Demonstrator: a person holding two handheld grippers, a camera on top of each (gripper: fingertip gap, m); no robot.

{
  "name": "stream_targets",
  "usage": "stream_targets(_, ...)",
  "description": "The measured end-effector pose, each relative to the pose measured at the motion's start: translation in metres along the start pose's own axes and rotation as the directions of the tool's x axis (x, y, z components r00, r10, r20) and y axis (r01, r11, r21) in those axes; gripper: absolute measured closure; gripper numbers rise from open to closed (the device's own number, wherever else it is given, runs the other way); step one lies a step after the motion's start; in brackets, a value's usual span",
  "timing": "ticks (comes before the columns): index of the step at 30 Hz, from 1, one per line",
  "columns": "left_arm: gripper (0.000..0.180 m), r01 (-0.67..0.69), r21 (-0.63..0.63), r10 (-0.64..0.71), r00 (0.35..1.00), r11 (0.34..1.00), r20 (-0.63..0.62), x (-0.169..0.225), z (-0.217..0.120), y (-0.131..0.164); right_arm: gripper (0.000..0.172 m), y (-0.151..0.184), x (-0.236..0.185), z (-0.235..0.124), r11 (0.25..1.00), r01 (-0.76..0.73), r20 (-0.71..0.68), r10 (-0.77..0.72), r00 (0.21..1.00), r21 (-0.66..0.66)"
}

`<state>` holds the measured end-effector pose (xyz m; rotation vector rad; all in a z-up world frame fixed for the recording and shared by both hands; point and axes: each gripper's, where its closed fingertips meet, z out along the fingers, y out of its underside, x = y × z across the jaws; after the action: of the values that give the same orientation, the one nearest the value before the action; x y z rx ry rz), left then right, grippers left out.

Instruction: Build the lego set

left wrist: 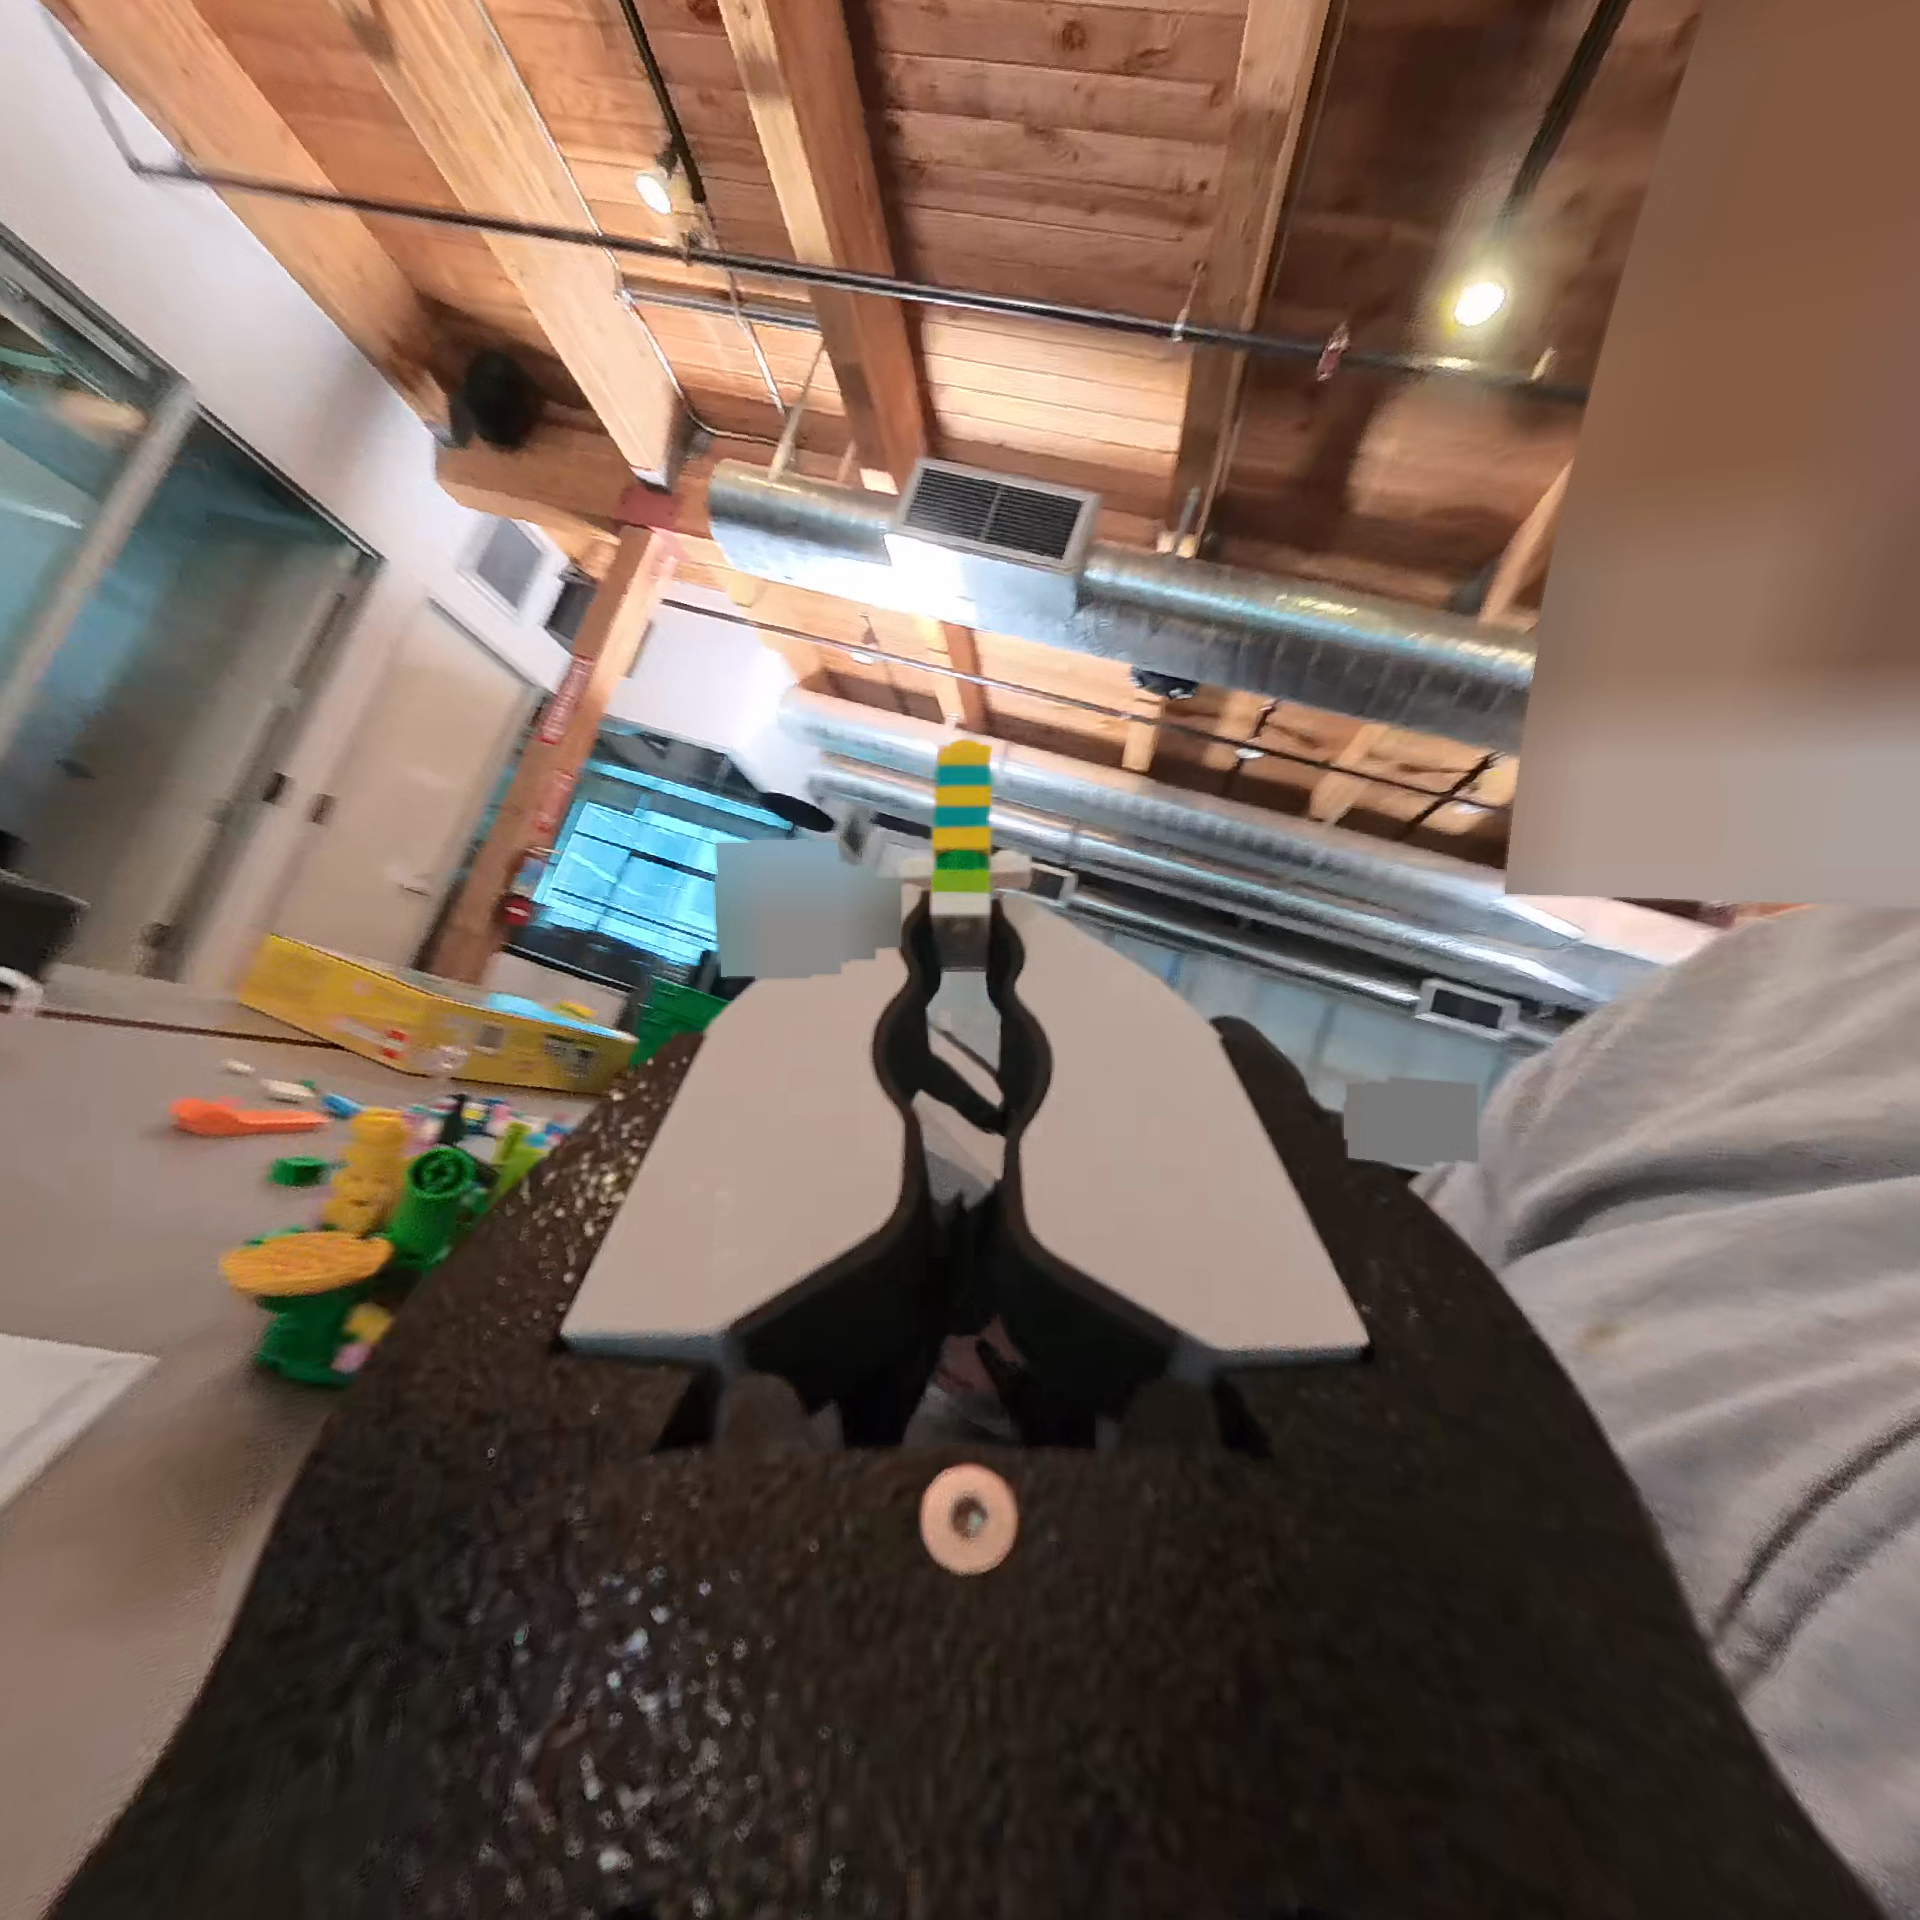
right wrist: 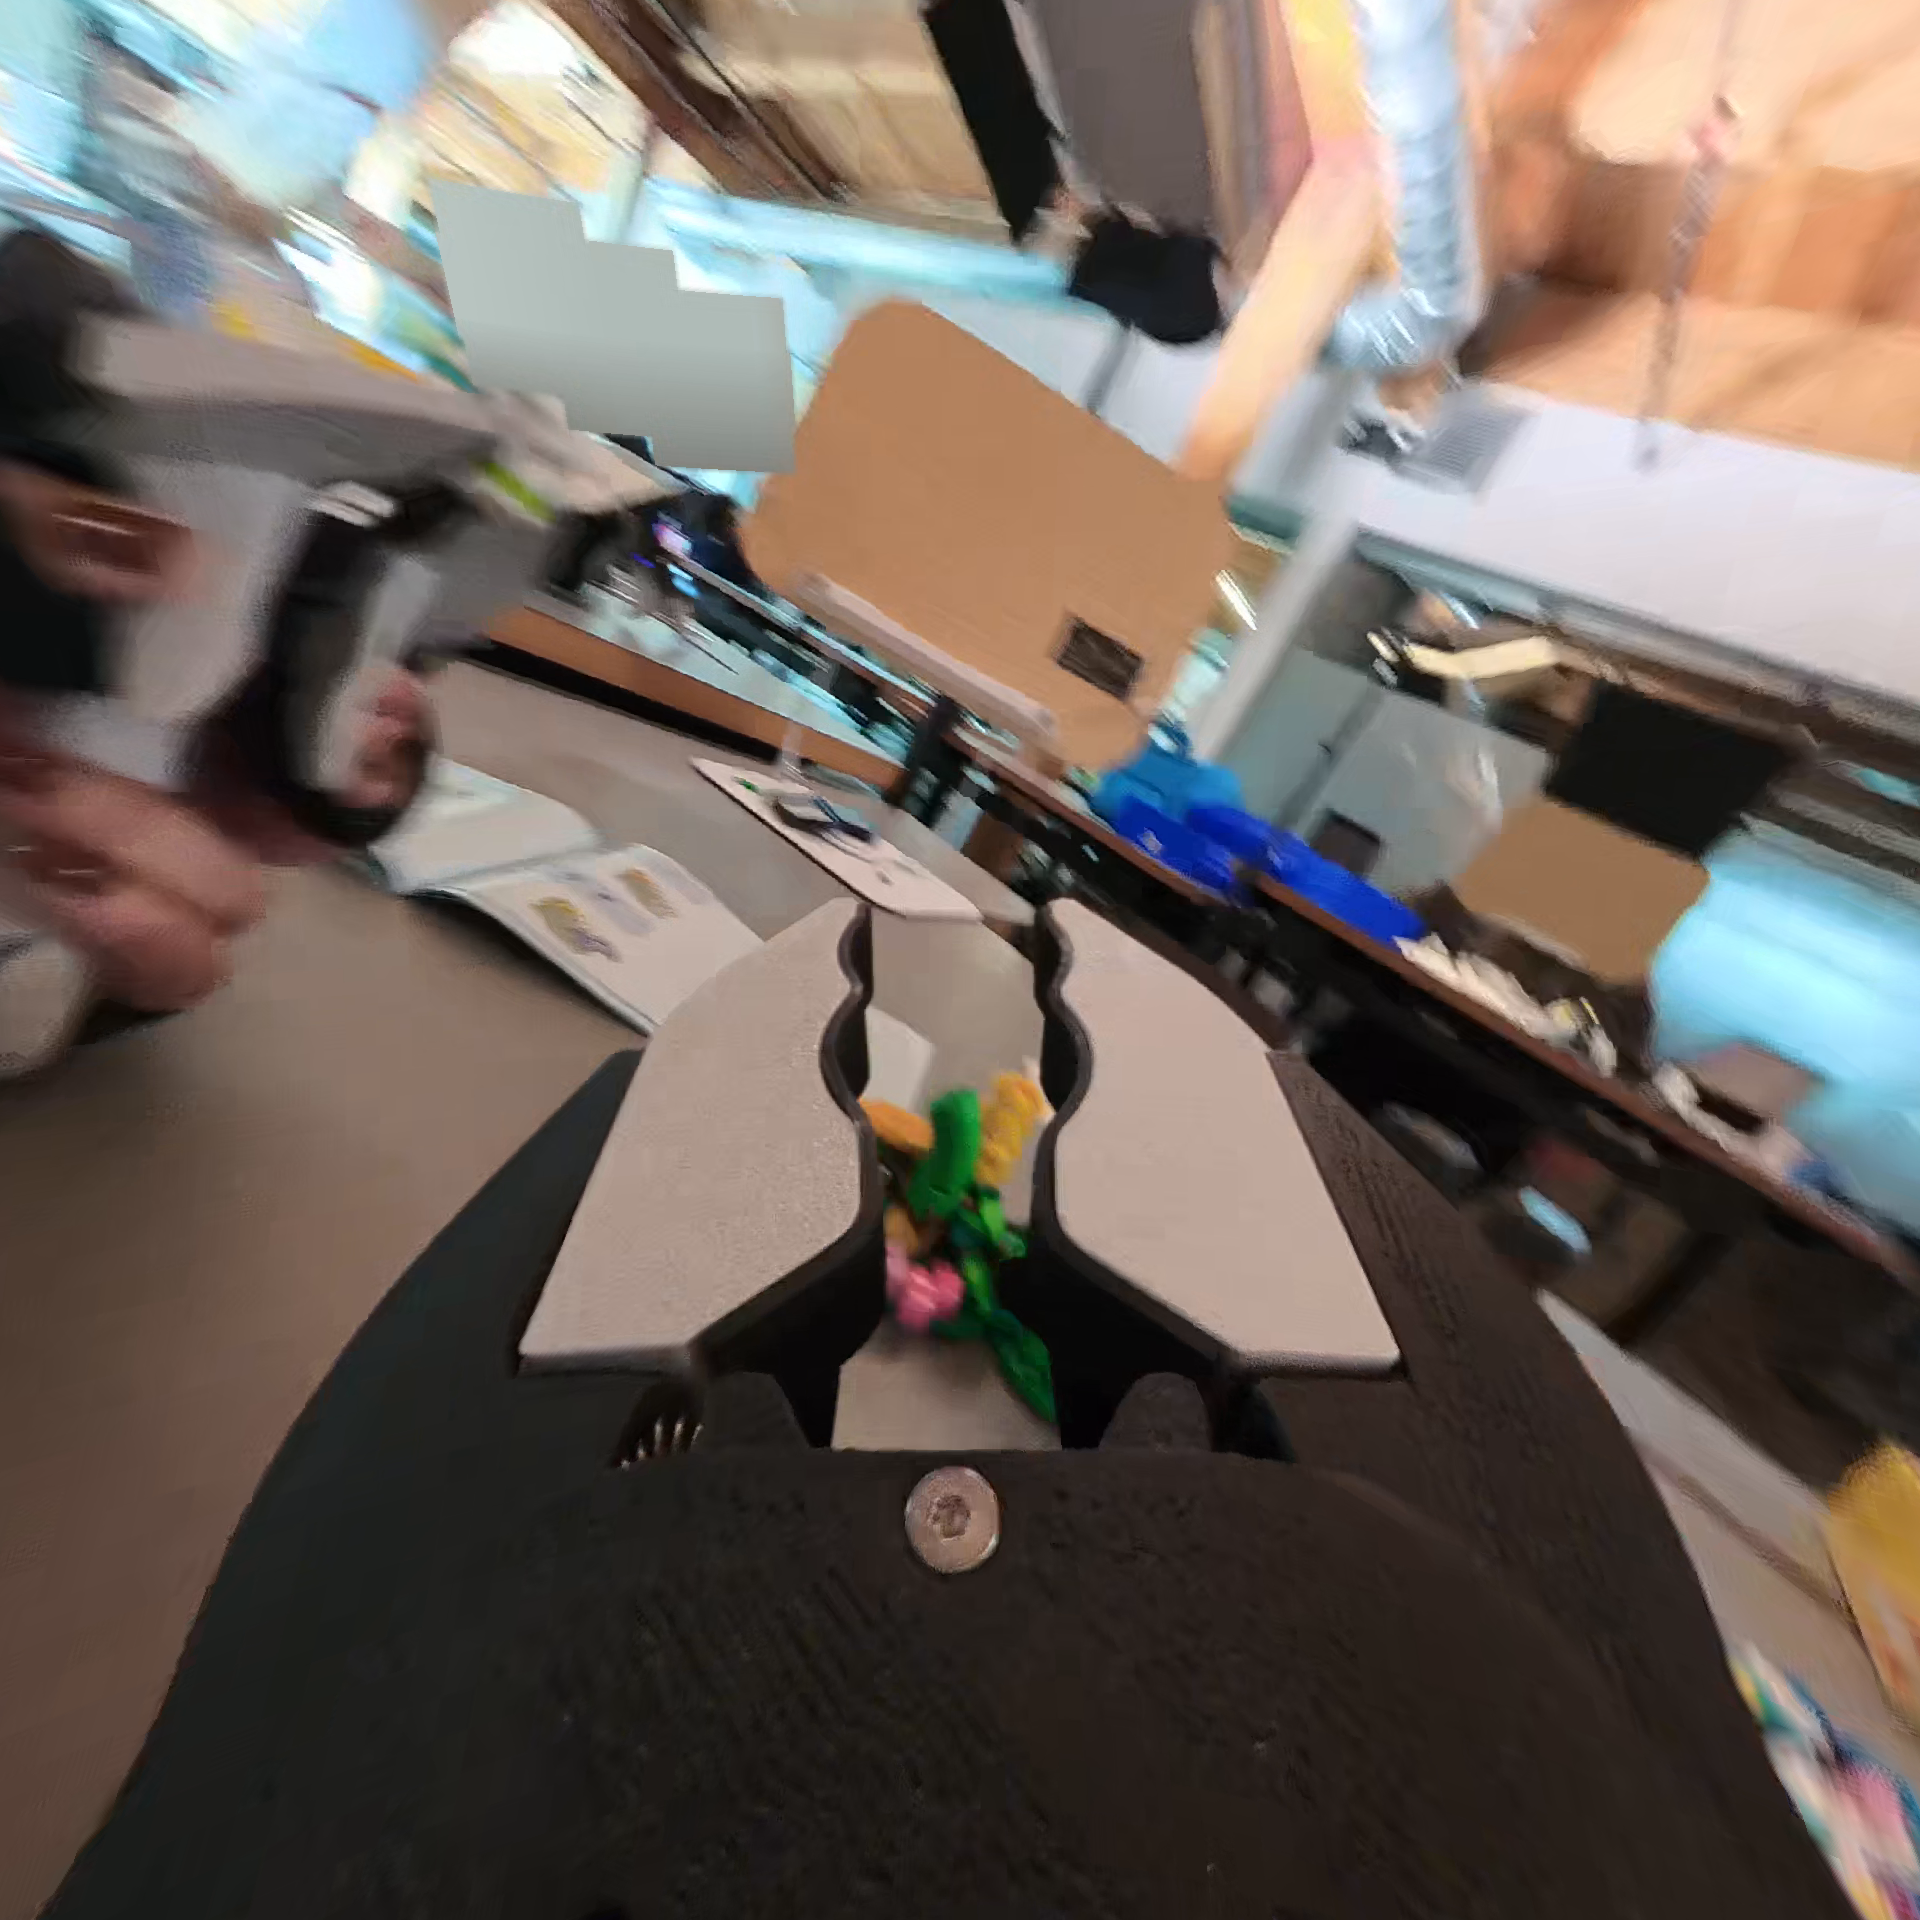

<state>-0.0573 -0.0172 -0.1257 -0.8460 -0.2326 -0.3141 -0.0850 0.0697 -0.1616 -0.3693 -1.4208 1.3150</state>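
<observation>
My left gripper [left wrist: 961, 935] is raised off the table and shut on the white base of a small brick stack [left wrist: 961, 831]. The stack is lime and green, then striped yellow and teal, and it stands up beyond the fingertips. My right gripper [right wrist: 951, 925] is open with nothing between its fingertips. A brick flower model [right wrist: 956, 1195], green with yellow and pink blooms, shows through the gap farther back, on the table [right wrist: 312, 1091]. The same model stands at the left in the left wrist view [left wrist: 343, 1247]. The right wrist view is blurred.
A yellow box [left wrist: 436, 1023], an orange tool [left wrist: 244, 1117] and loose bricks lie on the table [left wrist: 104, 1195]. An open booklet [right wrist: 582, 894] and a white board [right wrist: 862, 842] lie ahead. A grey sleeve [left wrist: 1714, 1247] is at the right. Blue bins [right wrist: 1247, 842] stand on a farther table. There is about 10 centimetres between the tips of the two grippers.
</observation>
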Motion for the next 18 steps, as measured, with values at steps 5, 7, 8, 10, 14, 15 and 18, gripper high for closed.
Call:
stream_targets(5,0.172,0.2,-0.044,-0.202,0.976,0.979,-0.078,0.001,0.002,0.003,0.123,-0.052,-0.046,0.002,0.928,0.342,0.236,-0.368,0.899,0.146)
stream_targets(7,0.173,0.278,-0.059,-0.282,0.955,0.959,-0.092,0.0,0.002,0.005,0.117,-0.065,-0.059,0.01,0.879,0.446,0.282,-0.476,0.833,0.168)
stream_targets(8,0.172,0.312,-0.069,-0.318,0.943,0.948,-0.095,0.0,0.002,0.006,0.115,-0.069,-0.065,0.016,0.862,0.477,0.309,-0.506,0.805,0.168)
stream_targets(10,0.172,0.36,-0.082,-0.366,0.926,0.929,-0.091,-0.002,0.003,0.008,0.111,-0.074,-0.073,0.025,0.846,0.503,0.354,-0.531,0.769,0.176)
stream_targets(14,0.172,0.433,-0.138,-0.448,0.886,0.891,-0.118,0.003,0.004,0.014,0.105,-0.064,-0.078,0.041,0.83,0.543,0.452,-0.535,0.713,0.125)
stream_targets(15,0.173,0.442,-0.147,-0.46,0.88,0.885,-0.121,0.004,0.005,0.015,0.106,-0.061,-0.079,0.043,0.825,0.554,0.476,-0.533,0.699,0.112)
stream_targets(18,0.172,0.469,-0.146,-0.487,0.864,0.871,-0.131,0.005,0.004,0.015,0.12,-0.058,-0.08,0.045,0.813,0.573,0.51,-0.539,0.671,0.105)
